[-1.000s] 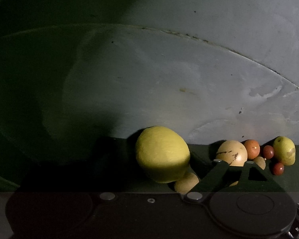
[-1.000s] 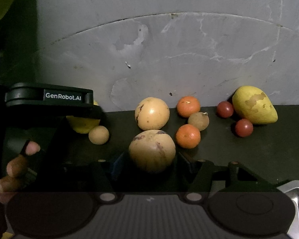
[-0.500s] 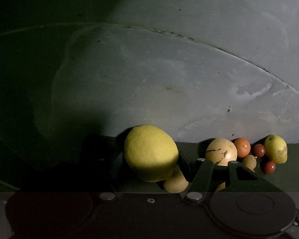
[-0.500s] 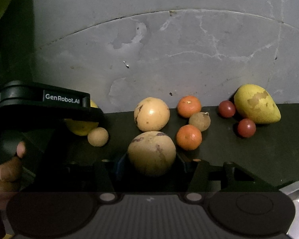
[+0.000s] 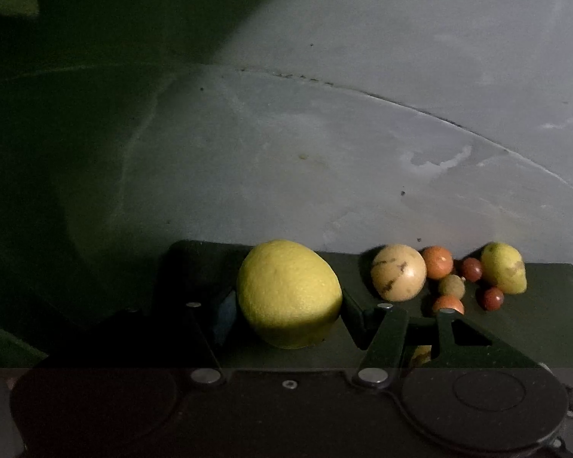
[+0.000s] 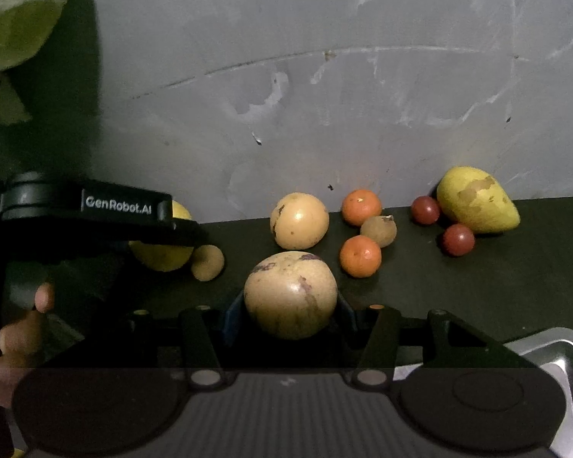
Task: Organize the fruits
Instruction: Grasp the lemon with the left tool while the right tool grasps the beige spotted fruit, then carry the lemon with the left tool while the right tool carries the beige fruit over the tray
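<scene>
Fingers (image 5: 225,311) of the left gripper (image 5: 286,305) stand on either side of the large yellow lemon (image 5: 288,293), close against its flanks; firm clamping cannot be confirmed from this view. The lemon rests on the dark bench (image 5: 546,316) in front of a grey scuffed wall (image 5: 324,160).

Fingers (image 6: 231,316) of the right gripper (image 6: 291,315) flank the mottled tan fruit (image 6: 290,294) with purple blotches, pressed up against both sides of it. This fruit also sits low over the bench (image 6: 458,286).

Remaining fruit, right wrist view, by size:
- A yellow-green mango (image 6: 476,205) with brown patches lies at the far right, against the wall (image 6: 324,114).
- A second tan round fruit (image 6: 299,220) sits behind the held one, near the wall.
- Two small oranges: the rear orange (image 6: 361,207) and the front orange (image 6: 360,256), with a brown round fruit (image 6: 378,231) between them, just to the right.
- Another small brown fruit (image 6: 208,262) lies just beside the lemon (image 6: 160,257), right of the left gripper body (image 6: 84,210), which is marked "GenRobot.AI".
- Two dark red small fruits (image 6: 425,210) (image 6: 457,239) lie next to the mango's left end.

A person's hand (image 6: 15,336) shows at the lower left edge. A shiny metal tray (image 6: 557,351) corner appears at the lower right. A pale green bag (image 6: 19,15) occupies the upper left corner.
</scene>
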### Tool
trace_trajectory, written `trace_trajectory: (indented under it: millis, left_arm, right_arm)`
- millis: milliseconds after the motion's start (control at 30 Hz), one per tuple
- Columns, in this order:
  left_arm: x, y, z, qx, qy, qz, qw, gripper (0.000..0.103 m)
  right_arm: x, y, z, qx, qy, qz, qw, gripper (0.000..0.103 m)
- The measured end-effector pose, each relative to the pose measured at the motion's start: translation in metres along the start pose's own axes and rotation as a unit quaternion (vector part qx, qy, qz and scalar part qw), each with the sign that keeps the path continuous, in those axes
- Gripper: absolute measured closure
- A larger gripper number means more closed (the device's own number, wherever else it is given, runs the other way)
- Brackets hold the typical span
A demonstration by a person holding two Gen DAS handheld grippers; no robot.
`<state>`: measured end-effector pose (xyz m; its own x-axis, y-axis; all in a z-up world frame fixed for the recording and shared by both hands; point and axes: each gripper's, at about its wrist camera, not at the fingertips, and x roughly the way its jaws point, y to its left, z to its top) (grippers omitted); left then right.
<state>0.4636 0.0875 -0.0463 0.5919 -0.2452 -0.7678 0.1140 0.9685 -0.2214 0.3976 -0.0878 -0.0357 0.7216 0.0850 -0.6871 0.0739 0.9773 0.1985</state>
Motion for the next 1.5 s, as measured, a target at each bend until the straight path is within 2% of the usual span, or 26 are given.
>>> trace_trajectory:
  millis: [367,733,1033,1500]
  left_arm:
    - [-0.047,-0.011,-0.032,0.017,-0.005,-0.016,0.9997,0.043]
    - [-0.075,-0.027,-0.073,0.035,0.013,-0.032,0.9988,0.043]
    - [-0.084,-0.037,-0.097,0.054,0.034,-0.045,0.997,0.043]
    - [-0.079,-0.051,-0.118,0.078,0.065,-0.057,0.9931,0.043]
  right_arm:
    - [-0.038,0.005,-0.018,-0.008,-0.015,0.002,1.0,0.047]
    - [-0.075,0.003,-0.049,-0.023,0.005,0.008,1.0,0.047]
    - [-0.095,0.003,-0.072,-0.062,0.027,0.023,0.997,0.047]
    - [-0.11,0.008,-0.095,-0.108,0.059,0.048,0.991,0.047]
